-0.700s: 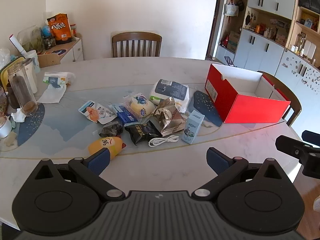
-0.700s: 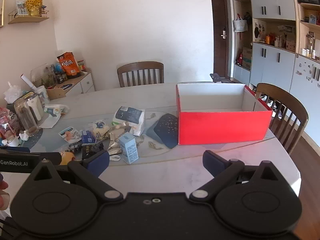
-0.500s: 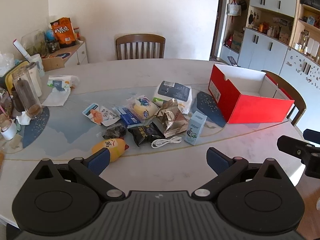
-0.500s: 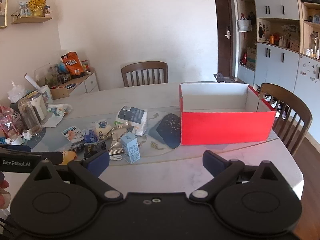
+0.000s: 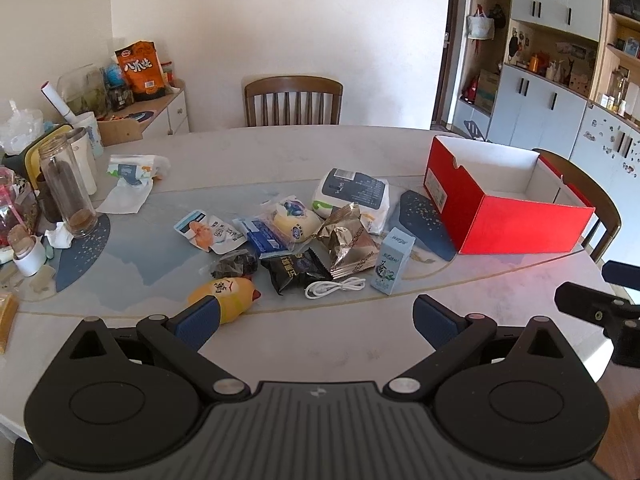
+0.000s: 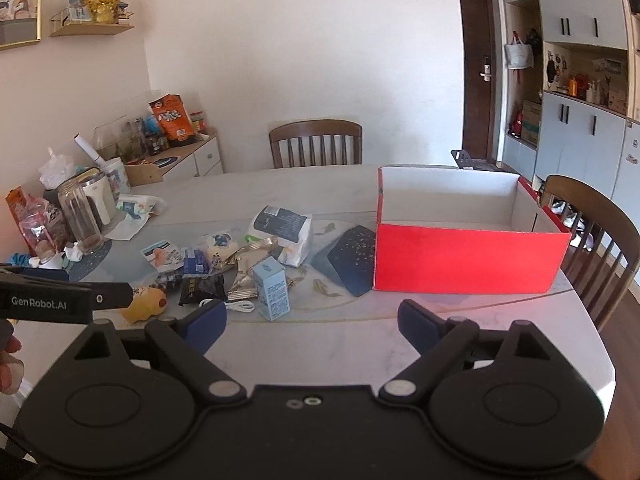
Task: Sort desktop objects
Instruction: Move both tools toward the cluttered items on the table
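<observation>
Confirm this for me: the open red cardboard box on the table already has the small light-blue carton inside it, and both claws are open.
Not quite. The red cardboard box is empty; the small light-blue carton stands on the table beside the white cable, as the right wrist view shows. Both claws, left and right, are indeed open.

A plain white wall [image 5: 280,20] is seen at 12 o'clock, a brown slatted wooden chair [image 5: 293,100] below it; grey-doored cabinets [image 5: 540,108] stand at 2 o'clock.
</observation>
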Tool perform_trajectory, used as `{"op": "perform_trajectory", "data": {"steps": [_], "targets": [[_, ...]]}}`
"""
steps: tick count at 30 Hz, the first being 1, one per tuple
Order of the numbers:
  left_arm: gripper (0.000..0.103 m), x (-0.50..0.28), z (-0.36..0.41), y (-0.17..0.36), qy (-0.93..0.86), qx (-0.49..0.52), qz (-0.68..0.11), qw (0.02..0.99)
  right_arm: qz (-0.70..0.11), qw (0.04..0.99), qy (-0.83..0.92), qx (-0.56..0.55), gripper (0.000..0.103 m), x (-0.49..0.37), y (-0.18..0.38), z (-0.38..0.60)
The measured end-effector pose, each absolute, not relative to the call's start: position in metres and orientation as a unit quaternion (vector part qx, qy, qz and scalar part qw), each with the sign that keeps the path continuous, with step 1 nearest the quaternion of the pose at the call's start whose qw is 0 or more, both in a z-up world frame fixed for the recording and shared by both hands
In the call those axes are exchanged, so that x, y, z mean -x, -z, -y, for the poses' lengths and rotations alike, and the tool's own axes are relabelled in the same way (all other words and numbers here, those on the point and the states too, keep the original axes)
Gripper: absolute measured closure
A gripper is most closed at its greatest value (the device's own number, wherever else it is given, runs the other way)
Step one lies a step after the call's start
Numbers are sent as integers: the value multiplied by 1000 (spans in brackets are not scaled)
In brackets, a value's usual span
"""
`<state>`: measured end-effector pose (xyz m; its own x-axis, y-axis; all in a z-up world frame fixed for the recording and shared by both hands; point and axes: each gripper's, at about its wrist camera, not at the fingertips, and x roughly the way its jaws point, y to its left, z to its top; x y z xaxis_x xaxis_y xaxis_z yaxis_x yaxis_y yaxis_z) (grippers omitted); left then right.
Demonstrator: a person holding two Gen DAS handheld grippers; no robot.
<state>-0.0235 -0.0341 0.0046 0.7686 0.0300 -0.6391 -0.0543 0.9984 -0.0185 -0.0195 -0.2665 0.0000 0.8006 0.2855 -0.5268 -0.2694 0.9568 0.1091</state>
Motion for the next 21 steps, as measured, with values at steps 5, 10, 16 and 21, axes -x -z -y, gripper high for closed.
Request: {"op": "perform_trajectory", "data": {"steps": [5,10,16,21], "targets": [[0,28,36,-3,-33,15,-335,942,-273,951,-148,-10,15,19,-2,272],[0,26,34,-1,-36,16,-336,941,-268,951,-154,-7,15,15,-3,274],[0,15,24,5,-35,13,-335,941,-269,950,-160,-6,15,4,1,266],[0,-4,5,21,-30,6,-338,941,-277,947,-164,5,16,-15,10,251]]}}
